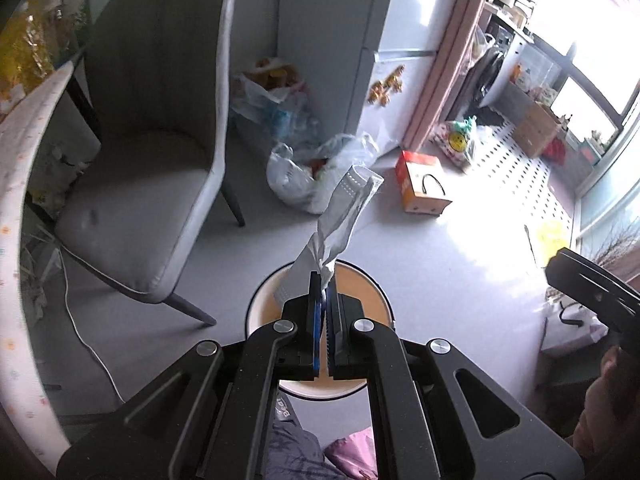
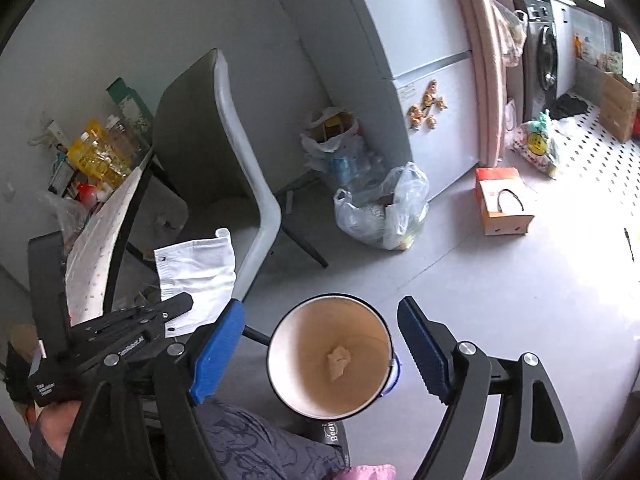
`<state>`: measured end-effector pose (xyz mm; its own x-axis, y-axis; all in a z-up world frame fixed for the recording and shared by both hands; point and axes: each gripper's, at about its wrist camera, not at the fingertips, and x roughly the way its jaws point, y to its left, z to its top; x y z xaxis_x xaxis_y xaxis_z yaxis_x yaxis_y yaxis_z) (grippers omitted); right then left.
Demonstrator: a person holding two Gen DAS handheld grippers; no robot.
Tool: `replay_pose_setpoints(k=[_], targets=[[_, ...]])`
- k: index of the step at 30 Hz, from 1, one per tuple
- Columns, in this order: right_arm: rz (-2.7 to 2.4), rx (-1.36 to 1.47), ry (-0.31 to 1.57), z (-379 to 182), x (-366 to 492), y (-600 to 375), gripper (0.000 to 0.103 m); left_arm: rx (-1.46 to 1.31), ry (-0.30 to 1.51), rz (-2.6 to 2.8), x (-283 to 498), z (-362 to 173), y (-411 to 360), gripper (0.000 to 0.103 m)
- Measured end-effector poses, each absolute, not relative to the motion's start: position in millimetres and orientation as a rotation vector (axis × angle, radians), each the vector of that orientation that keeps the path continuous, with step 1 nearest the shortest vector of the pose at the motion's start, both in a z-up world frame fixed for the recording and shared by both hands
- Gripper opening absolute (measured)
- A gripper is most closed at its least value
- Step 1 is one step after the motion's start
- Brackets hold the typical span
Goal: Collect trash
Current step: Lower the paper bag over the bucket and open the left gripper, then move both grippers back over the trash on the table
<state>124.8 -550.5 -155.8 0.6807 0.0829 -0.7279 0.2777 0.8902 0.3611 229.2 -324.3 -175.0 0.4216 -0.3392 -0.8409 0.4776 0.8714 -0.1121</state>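
Note:
My left gripper [image 1: 325,284] is shut on a white crumpled wrapper [image 1: 344,208] that sticks up past its tips, held right above a round bin [image 1: 256,304] with a black rim and cream inside. In the right wrist view the same wrapper [image 2: 196,264] hangs at the left in the left gripper [image 2: 180,306]. My right gripper [image 2: 320,306] stands open, its blue pads [image 2: 220,344] wide on either side of the bin [image 2: 292,344], touching nothing. A small crumpled scrap [image 2: 339,362] lies at the bin's bottom. The right gripper [image 1: 560,268] shows at the left view's right edge.
A grey chair [image 1: 152,160] stands left of the bin, beside a table with a patterned cloth [image 1: 24,184]. Filled plastic bags [image 2: 384,208] sit by the fridge [image 2: 432,80], and an orange carton [image 2: 504,204] lies on the floor. A white cable [image 1: 80,328] trails below the chair. A person's patterned trouser leg [image 2: 256,440] is under the grippers.

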Motion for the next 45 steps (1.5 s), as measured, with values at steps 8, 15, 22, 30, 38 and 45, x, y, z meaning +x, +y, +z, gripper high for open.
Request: replay_pose_setpoints(k=[8, 15, 22, 30, 38, 45], targets=[[-0.143, 0.483, 0.832, -158.3, 117.6, -555.7, 0.079, 0.074, 1.03, -0.557, 229.9, -180.7, -321.2, 0.068], [-0.121, 0.471, 0.826, -152.2, 120.4, -542.2, 0.082, 0.004, 0.985, -0.507, 229.0, -150.5, -292.3, 0.075], [-0.077, 0.442, 0.783, -132.4, 122.5, -511.4, 0.095, -0.061, 0.86, -0.429, 206.8, -94.3, -242.5, 0.094], [-0.004, 0.394, 0.756, -107.8, 131.1, -459.2, 0.095, -0.139, 0.769, -0.326, 186.7, -55.2, -172.3, 0.097], [0.036, 0.317, 0.723, -89.9, 135.3, -401.1, 0.095, -0.179, 0.711, -0.215, 162.4, -45.2, -106.0, 0.097], [0.014, 0.254, 0.7, -74.9, 138.1, -358.8, 0.095, -0.22, 0.607, -0.072, 137.1, -33.0, -52.6, 0.097]])
